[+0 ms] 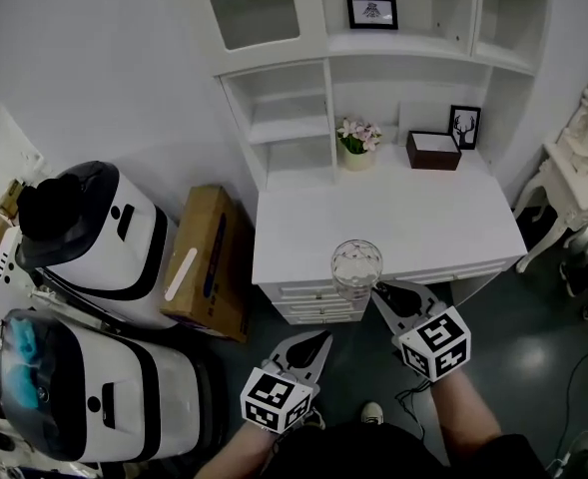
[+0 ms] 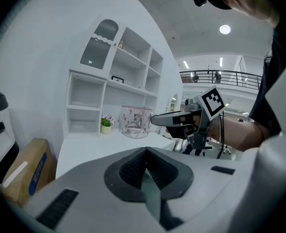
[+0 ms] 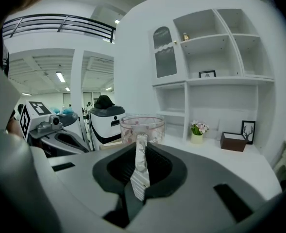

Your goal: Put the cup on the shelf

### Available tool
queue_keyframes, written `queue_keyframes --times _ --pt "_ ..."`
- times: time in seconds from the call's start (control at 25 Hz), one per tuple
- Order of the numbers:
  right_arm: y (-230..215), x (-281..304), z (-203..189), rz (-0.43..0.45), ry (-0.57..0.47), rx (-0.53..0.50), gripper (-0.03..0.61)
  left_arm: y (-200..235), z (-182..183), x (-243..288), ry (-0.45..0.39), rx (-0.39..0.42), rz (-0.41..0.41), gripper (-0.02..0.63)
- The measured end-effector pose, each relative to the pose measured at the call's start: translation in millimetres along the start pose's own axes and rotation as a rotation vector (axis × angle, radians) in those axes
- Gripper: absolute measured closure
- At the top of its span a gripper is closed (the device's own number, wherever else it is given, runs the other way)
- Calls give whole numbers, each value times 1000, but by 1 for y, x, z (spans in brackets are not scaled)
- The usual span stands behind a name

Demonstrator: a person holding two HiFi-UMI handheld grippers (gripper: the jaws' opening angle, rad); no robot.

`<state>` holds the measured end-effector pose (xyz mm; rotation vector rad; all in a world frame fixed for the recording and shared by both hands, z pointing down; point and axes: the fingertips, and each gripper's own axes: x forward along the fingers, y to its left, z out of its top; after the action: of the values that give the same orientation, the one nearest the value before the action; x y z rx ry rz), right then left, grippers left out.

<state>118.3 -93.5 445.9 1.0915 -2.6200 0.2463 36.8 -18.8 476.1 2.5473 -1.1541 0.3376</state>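
A clear glass cup [image 1: 356, 267] with a pink flower print hangs over the front edge of the white desk [image 1: 303, 233]. My right gripper [image 1: 387, 297] is shut on the cup's handle [image 3: 141, 155], and the cup's rim [image 3: 143, 122] rises just past the jaws. The cup [image 2: 135, 120] also shows in the left gripper view, held out by the right gripper [image 2: 176, 119]. My left gripper [image 1: 313, 351] is lower and nearer to me, below the desk front, shut with nothing in it. The white shelf unit [image 1: 292, 108] stands at the back of the desk.
On the desk's back sit a small flower pot [image 1: 357, 142], a brown box [image 1: 433, 151] and a framed deer picture [image 1: 464, 126]. A cardboard box [image 1: 208, 259] and two white machines [image 1: 94, 230] stand on the left. A white side table [image 1: 575, 183] is at the right.
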Motion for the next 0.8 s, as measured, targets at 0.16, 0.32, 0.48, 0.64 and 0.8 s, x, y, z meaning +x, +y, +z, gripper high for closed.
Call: queue_keyframes --times 0.16,0.32,0.48,0.64,0.8 --pt "4 24 13 -37 -7 6 541 29 6 -5 -1 7 -30 609" --pt "9 50 21 -58 -9 10 541 59 8 -11 0 6 -45 609" --pt "13 70 26 -82 -10 19 541 83 5 -16 3 -4 -59 609" --pt "14 86 33 -104 -10 21 541 103 7 -18 1 -9 -73 609" --pt "19 98 39 -125 -5 17 542 119 8 -24 -8 -10 -88 609"
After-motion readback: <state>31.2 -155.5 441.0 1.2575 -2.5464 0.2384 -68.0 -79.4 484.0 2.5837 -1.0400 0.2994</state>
